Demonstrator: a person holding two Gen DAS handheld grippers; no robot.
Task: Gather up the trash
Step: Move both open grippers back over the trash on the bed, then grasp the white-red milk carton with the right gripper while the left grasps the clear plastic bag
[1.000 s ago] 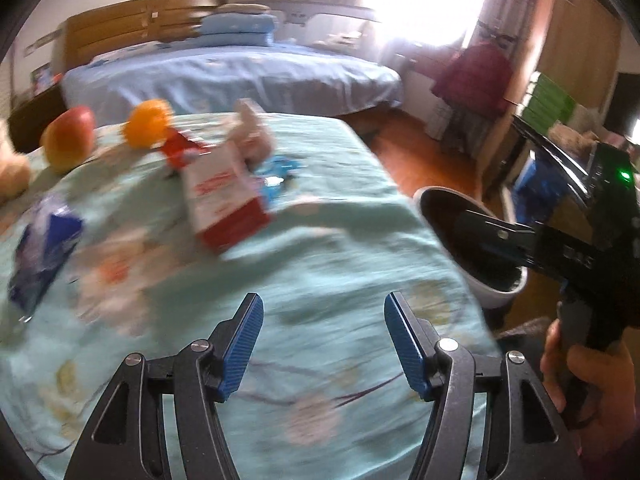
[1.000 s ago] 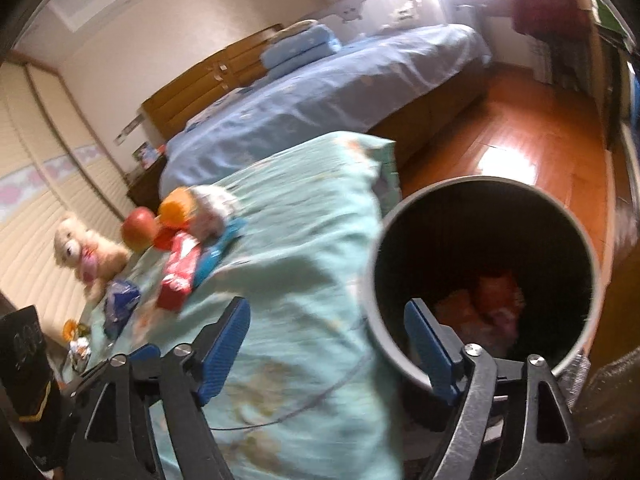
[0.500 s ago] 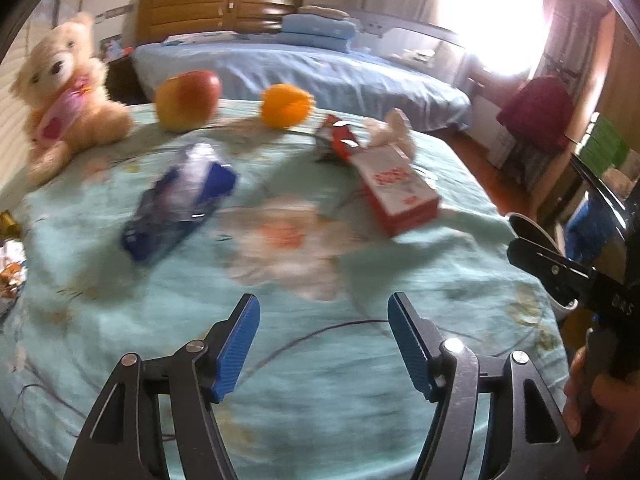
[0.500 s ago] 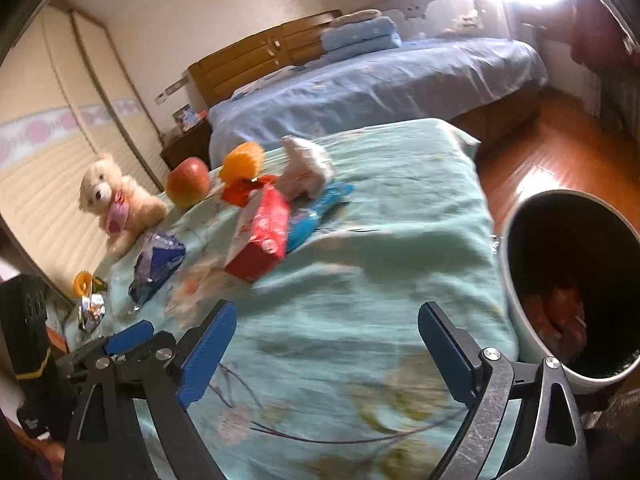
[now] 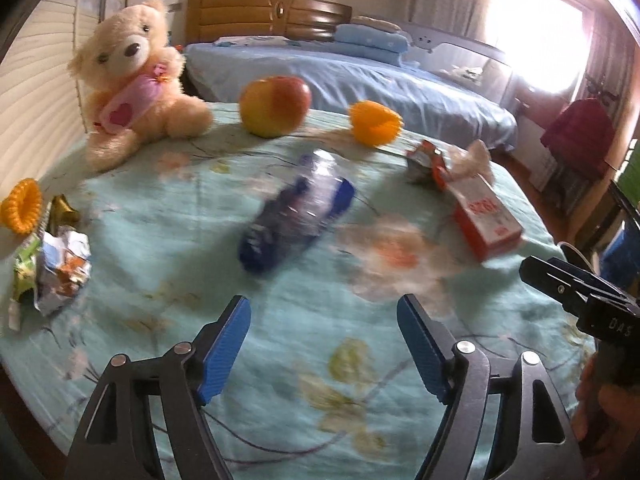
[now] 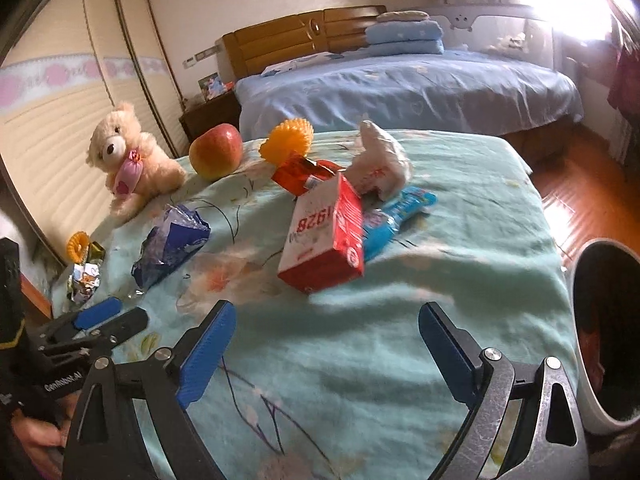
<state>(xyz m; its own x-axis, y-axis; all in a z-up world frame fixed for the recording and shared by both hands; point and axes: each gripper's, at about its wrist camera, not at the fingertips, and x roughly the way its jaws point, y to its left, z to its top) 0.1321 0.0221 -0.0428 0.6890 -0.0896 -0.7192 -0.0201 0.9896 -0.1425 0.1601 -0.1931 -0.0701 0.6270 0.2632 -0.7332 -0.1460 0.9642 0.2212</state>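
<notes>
Litter lies on a table under a pale green flowered cloth [image 6: 400,340]. A crumpled blue wrapper [image 5: 298,214] [image 6: 172,246] lies ahead of my left gripper [image 5: 324,340], whose jaws are opening with nothing between them. A red and white carton [image 6: 326,236] [image 5: 486,216] lies ahead of my right gripper [image 6: 326,344], which is open and empty. Behind the carton lie a red packet [image 6: 300,172], a white crumpled bag [image 6: 380,164] and a light blue wrapper [image 6: 396,216]. A crushed foil wrapper [image 5: 56,272] sits at the table's left edge. The bin [image 6: 604,332] stands at the right.
A teddy bear [image 5: 132,80], an apple [image 5: 276,106] and orange spiky rings [image 5: 374,122] [image 5: 20,210] rest along the table's far and left sides. Beyond the table stands a bed with blue covers [image 6: 420,84]. A hand [image 5: 600,412] holds the right gripper at the lower right.
Both views have swung left, away from the bin and onto the littered table. The teddy bear and foil wrapper have come into the left view. Both grippers' jaws stand wider.
</notes>
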